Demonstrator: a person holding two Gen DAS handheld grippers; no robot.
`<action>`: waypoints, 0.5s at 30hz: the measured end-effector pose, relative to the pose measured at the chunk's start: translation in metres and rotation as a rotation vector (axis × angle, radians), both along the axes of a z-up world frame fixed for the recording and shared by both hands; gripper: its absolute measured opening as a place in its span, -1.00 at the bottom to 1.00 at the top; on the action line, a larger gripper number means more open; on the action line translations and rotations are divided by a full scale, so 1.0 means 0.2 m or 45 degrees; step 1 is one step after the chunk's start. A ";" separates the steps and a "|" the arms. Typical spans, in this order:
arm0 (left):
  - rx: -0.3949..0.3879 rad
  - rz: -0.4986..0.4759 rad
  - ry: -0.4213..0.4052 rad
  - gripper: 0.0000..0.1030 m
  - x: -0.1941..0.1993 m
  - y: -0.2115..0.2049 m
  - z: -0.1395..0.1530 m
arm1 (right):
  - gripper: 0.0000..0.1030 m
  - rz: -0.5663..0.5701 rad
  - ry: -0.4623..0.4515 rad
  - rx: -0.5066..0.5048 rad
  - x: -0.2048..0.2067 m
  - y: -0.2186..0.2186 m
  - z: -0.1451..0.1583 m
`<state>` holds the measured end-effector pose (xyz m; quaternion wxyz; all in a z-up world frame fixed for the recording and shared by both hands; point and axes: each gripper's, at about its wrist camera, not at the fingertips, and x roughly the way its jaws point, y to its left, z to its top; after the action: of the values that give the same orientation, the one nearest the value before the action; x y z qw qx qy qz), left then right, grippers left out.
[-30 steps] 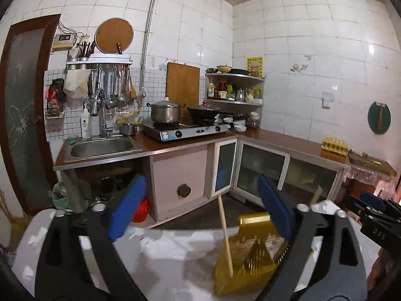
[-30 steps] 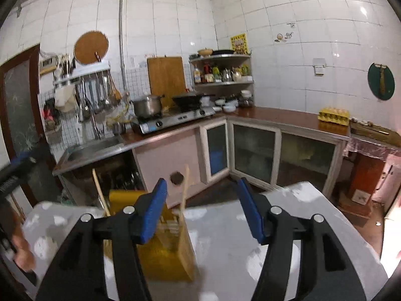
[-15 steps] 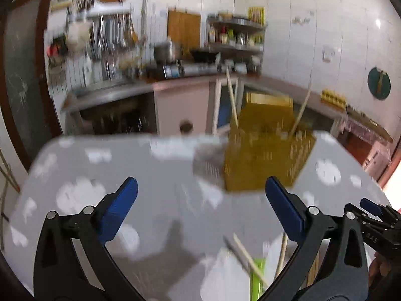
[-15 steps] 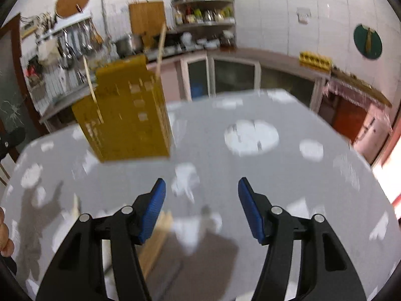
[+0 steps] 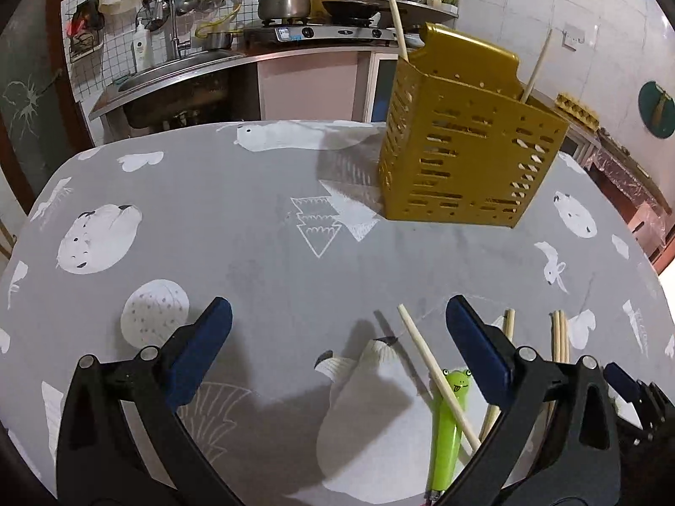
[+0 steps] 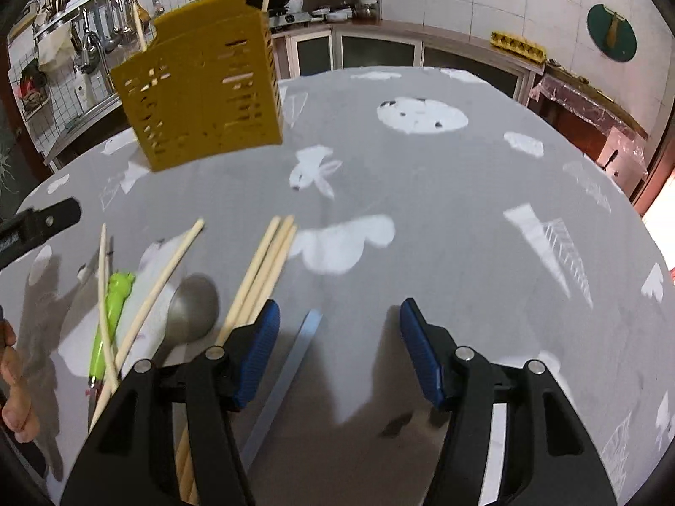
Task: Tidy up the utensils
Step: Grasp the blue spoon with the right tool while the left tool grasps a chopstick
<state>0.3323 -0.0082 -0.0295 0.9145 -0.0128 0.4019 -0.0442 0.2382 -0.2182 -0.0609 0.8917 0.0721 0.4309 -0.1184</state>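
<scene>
Your right side of the table (image 6: 485,219) is bare cloth, so you can pass there freely. To your left, the loose chopsticks (image 6: 265,270), spoon (image 6: 192,305), green handle (image 6: 107,320) and a flat metal strip (image 6: 287,375) crowd the near edge, lying close together and partly crossed. The yellow basket (image 5: 468,147) stands upright at the far side, two sticks (image 5: 396,21) poking above its rim, with open cloth between it and the pile.

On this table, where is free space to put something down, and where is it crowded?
Free: the cloth right of the chopsticks and in front of the yellow holder. Crowded: the near patch with chopsticks, spoon and green utensil.
</scene>
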 end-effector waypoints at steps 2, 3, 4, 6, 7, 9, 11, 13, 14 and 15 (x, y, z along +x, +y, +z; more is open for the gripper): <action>0.016 0.000 0.002 0.90 0.00 -0.01 -0.01 | -0.12 -0.007 0.013 0.000 0.00 0.02 -0.01; 0.017 0.000 0.003 0.90 -0.01 -0.01 0.00 | -0.15 -0.016 0.014 0.002 0.00 0.02 -0.01; 0.018 -0.001 0.007 0.90 0.00 -0.01 0.00 | -0.28 -0.016 0.010 0.017 0.01 0.01 -0.01; 0.005 -0.003 0.034 0.90 0.00 -0.02 -0.03 | -0.62 -0.014 0.004 0.045 0.02 -0.01 -0.01; 0.003 -0.004 0.038 0.90 0.00 -0.02 -0.03 | -0.73 -0.010 0.001 0.066 0.03 -0.03 0.00; -0.007 -0.008 0.068 0.90 0.01 -0.03 -0.05 | -0.75 0.000 -0.001 0.088 0.05 -0.06 0.00; -0.008 -0.013 0.085 0.90 0.02 -0.05 -0.06 | -0.77 0.015 0.002 0.065 0.08 -0.10 0.01; 0.001 -0.012 0.095 0.88 0.02 -0.08 -0.07 | -0.79 0.032 0.009 0.049 0.12 -0.14 0.02; 0.005 -0.014 0.105 0.85 0.03 -0.10 -0.08 | -0.80 0.041 0.016 0.037 0.14 -0.16 0.02; 0.003 -0.015 0.113 0.74 0.03 -0.11 -0.08 | -0.80 0.044 0.020 0.027 0.15 -0.17 0.02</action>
<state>0.3383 -0.0293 -0.0460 0.8954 -0.0114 0.4424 -0.0487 0.2689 -0.2529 -0.0573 0.8895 0.0732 0.4401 -0.0991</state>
